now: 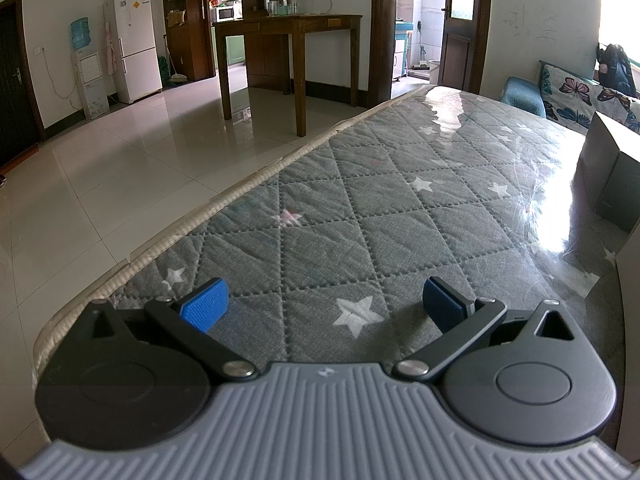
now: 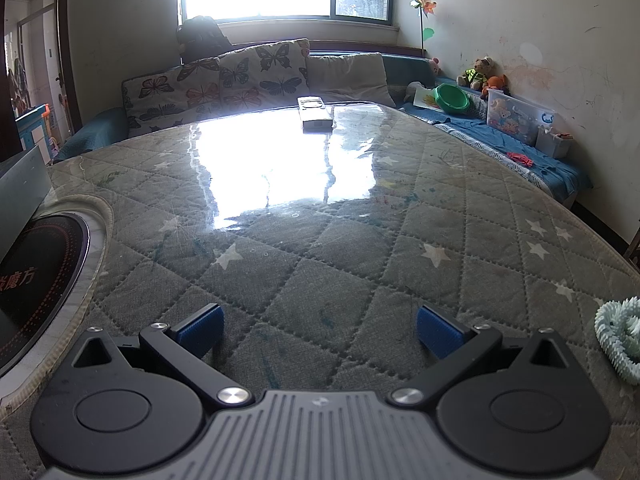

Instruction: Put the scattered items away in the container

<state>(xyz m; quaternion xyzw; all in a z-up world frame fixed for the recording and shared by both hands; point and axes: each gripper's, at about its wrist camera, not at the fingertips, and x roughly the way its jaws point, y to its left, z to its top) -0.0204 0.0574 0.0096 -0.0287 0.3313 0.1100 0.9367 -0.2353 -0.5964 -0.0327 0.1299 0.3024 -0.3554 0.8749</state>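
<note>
My left gripper [image 1: 325, 304] is open, its blue pads wide apart over the quilted grey star-patterned table cover [image 1: 380, 208], with nothing between them. A grey box [image 1: 612, 176] stands at the right edge of that view. My right gripper [image 2: 318, 330] is also open and empty above the same cover [image 2: 320, 240]. A white remote control [image 2: 315, 114] lies far ahead of it near the table's back edge. A pale green spiky coil [image 2: 618, 338] rests on the table to the right of the right gripper. The grey box's side [image 2: 20, 188] shows at far left.
A round black induction cooktop [image 2: 36, 276] is set into the table at left. Beyond the table stands a sofa with butterfly cushions [image 2: 224, 80], a green bowl [image 2: 452, 98] and a clear toy bin [image 2: 516, 118]. The left view shows tiled floor [image 1: 120, 152], a wooden table [image 1: 288, 40] and a fridge [image 1: 136, 44].
</note>
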